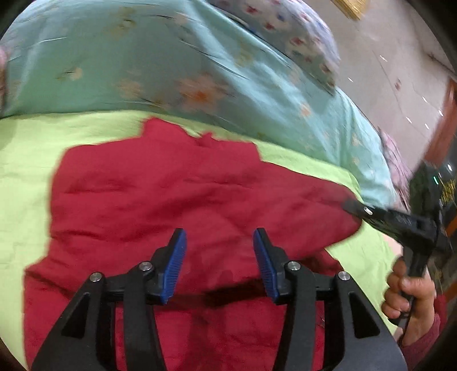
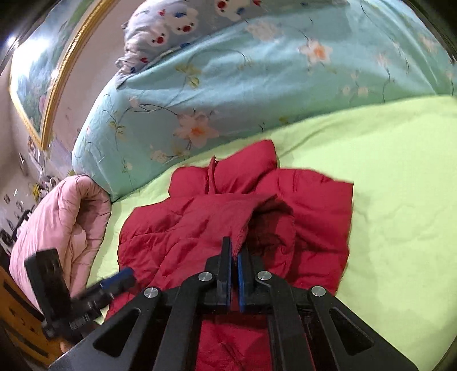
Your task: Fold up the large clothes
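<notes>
1. A big bed with a light green sheet (image 2: 394,177) fills the space ahead of both claws and under them.
2. A blue blanket (image 2: 228,94) with flowers on it lies across the bed, far ahead of the claws, past the red jacket.
3. The red jacket (image 1: 177,194) is puffy and lies on the green sheet, right under and ahead of both claws. In the right wrist view its collar end is the far end, away from the claw.
4. A pink blanket (image 2: 62,217) is bunched up to the left of the right claw, at the edge of the bed, touching the blue blanket.
5. A pillow (image 2: 171,25) with little animal faces sits on top of the blue blanket, far from the claws.
6. The left claw (image 1: 220,262) is let go. Its two blue pads (image 1: 175,265) stand apart above the jacket, and nothing is between them.
7. The right claw (image 2: 234,274) is clenched. Its pads pinch a fold of the red jacket, and the cloth rises up to the tips.
8. In the left wrist view the right claw comes in from the right side, its tip at the jacket's edge, with a hand (image 1: 408,291) around its handle.
</notes>
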`<move>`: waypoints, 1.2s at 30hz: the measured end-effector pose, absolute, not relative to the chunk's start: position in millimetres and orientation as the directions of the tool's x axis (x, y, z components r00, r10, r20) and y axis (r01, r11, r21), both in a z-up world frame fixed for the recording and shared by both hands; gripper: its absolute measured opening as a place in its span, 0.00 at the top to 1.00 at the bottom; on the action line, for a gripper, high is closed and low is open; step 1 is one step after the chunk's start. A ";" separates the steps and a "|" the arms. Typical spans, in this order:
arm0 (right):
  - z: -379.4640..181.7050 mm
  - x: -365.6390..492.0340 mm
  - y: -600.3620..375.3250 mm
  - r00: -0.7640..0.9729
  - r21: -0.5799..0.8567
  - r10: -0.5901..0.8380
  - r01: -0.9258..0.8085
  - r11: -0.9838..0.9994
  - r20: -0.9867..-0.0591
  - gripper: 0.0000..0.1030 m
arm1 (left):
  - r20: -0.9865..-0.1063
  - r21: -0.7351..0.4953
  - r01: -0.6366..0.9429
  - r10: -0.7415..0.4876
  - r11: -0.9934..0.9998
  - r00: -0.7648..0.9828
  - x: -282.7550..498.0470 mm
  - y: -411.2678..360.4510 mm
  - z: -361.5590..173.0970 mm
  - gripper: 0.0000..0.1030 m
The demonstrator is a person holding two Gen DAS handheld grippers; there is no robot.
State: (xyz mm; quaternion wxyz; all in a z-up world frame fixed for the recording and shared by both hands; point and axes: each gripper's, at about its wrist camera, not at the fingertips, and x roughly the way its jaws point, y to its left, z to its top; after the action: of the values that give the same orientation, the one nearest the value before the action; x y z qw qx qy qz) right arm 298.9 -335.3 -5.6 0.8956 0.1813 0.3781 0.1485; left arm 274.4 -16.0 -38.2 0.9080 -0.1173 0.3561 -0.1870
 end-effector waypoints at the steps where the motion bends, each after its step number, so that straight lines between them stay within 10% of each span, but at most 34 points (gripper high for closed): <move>1: -1.4 297.0 -334.8 0.681 0.410 0.381 -0.129 0.903 -0.625 0.98 | -0.612 -0.345 0.218 -0.395 0.913 0.685 280.8 -4.5 -39.1 0.54; 18: -85.7 301.7 -355.2 0.588 0.255 0.182 0.042 0.966 -0.788 0.98 | -0.765 -0.262 0.096 -0.268 0.960 0.585 344.7 19.4 -97.9 0.55; 25: -30.3 272.3 -361.3 0.701 0.235 0.077 0.132 0.963 -0.709 0.86 | -0.767 -0.265 0.106 -0.276 0.958 0.580 343.4 23.6 -100.5 0.54; 36: -44.2 338.8 -228.8 0.606 0.253 0.277 -0.128 0.959 -0.745 0.77 | -0.780 -0.251 0.124 -0.277 0.960 0.562 346.6 19.4 -101.9 0.54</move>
State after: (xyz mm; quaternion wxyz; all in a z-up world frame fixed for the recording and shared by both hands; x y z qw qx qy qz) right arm 338.8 -228.8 -44.2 0.8920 0.0871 0.4288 0.1134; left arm 346.6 19.4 -101.9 0.8797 -0.0838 0.4540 -0.1139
